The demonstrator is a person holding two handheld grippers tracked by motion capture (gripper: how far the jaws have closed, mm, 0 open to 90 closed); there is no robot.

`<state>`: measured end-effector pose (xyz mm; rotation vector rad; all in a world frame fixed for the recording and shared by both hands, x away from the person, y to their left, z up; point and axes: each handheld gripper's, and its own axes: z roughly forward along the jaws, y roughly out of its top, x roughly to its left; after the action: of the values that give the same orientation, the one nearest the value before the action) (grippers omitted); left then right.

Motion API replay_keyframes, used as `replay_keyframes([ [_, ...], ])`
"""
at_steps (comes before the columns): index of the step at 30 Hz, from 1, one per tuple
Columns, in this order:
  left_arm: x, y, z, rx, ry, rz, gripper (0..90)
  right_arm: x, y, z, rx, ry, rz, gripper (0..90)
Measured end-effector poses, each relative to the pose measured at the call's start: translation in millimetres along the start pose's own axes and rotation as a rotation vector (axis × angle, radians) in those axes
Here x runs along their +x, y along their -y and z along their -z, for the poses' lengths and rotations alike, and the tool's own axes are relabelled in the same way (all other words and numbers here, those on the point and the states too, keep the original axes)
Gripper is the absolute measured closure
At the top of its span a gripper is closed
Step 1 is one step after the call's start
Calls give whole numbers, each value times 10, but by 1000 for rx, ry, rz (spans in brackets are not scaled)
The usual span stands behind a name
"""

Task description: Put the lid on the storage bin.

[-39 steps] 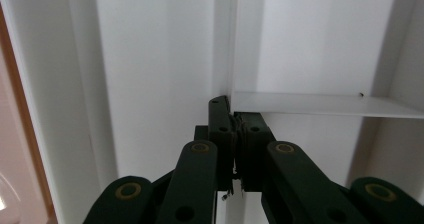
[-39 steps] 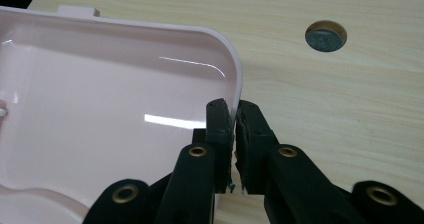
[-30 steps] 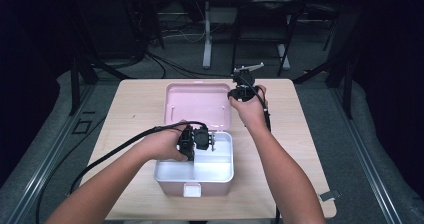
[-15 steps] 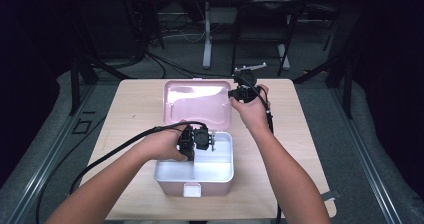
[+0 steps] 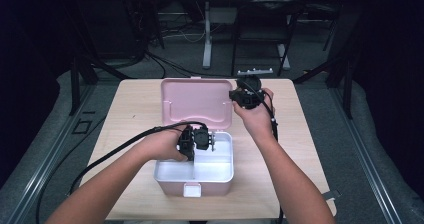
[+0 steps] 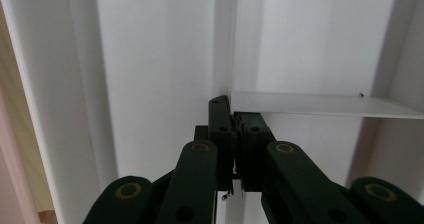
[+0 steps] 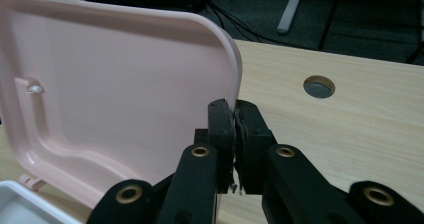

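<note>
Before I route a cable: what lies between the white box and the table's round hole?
In the high view, the open pink lid and the right gripper at its edge lie between the box and the hole.

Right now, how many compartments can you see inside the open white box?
2: a left compartment under the left hand-held gripper and a right compartment, split by a divider. That gripper may hide more.
</note>
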<state>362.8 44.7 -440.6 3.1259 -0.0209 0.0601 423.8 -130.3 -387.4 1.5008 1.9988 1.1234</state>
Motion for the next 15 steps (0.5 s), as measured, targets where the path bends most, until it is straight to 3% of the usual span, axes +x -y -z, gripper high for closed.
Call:
replay_keyframes([
  [5, -13, -1, 3, 4, -20, -8, 866, 60, 59, 127, -40, 1, 32, 867],
  [6, -19, 0, 7, 10, -28, -17, 865, 54, 64, 140, -39, -26, 37, 867],
  [7, -22, -1, 13, 15, -33, -25, 864, 65, 73, 149, -50, -2, 37, 868],
  [12, -79, 32, 14, -7, -86, -37, 852, 69, 82, 178, -56, -8, 40, 868],
  [15, -80, 73, 14, -36, -97, 3, 796, 69, 80, 182, -56, -12, 43, 867],
])
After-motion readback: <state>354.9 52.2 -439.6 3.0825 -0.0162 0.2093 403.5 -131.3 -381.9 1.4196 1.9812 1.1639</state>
